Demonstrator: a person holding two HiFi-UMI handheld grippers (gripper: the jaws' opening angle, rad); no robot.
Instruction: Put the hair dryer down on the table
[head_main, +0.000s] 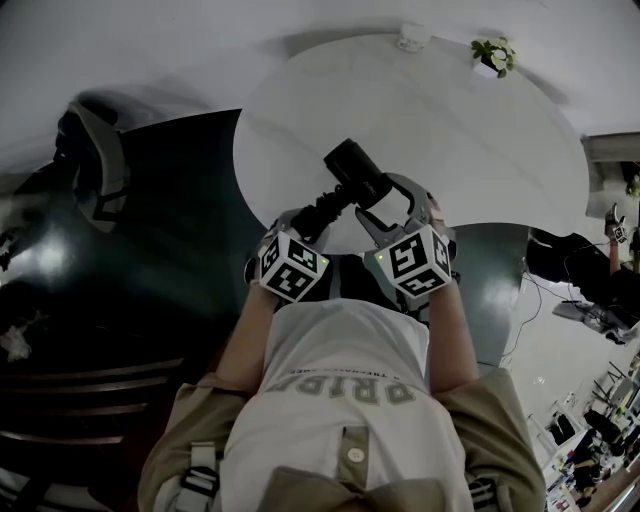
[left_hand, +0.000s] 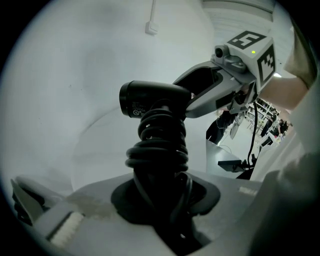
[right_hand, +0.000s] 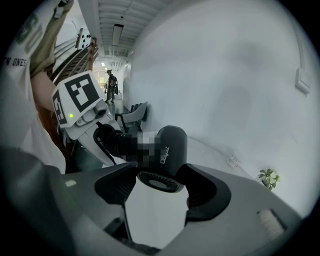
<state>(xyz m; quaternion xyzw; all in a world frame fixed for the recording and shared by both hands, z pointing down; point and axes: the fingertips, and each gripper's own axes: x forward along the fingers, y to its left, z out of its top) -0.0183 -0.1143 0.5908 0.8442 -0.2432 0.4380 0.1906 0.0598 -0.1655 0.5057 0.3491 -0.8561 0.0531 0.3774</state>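
Now clamping the cord-wrapped handle of the hair dryer (head_main: 352, 168) in the left gripper (left_hand: 161, 200), pinching the barrel's grilled rear end in the right gripper (right_hand: 159, 182), and holding it over the near edge of the round white table (head_main: 450, 130).

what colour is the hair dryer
Black. The hair dryer shows best in the right gripper view.

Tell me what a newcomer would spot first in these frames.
A black hair dryer stands out, held over the near edge of the round white table. The left gripper clamps its cord-wrapped handle, while the right gripper closes round its barrel. A small potted plant sits at the table's far edge.
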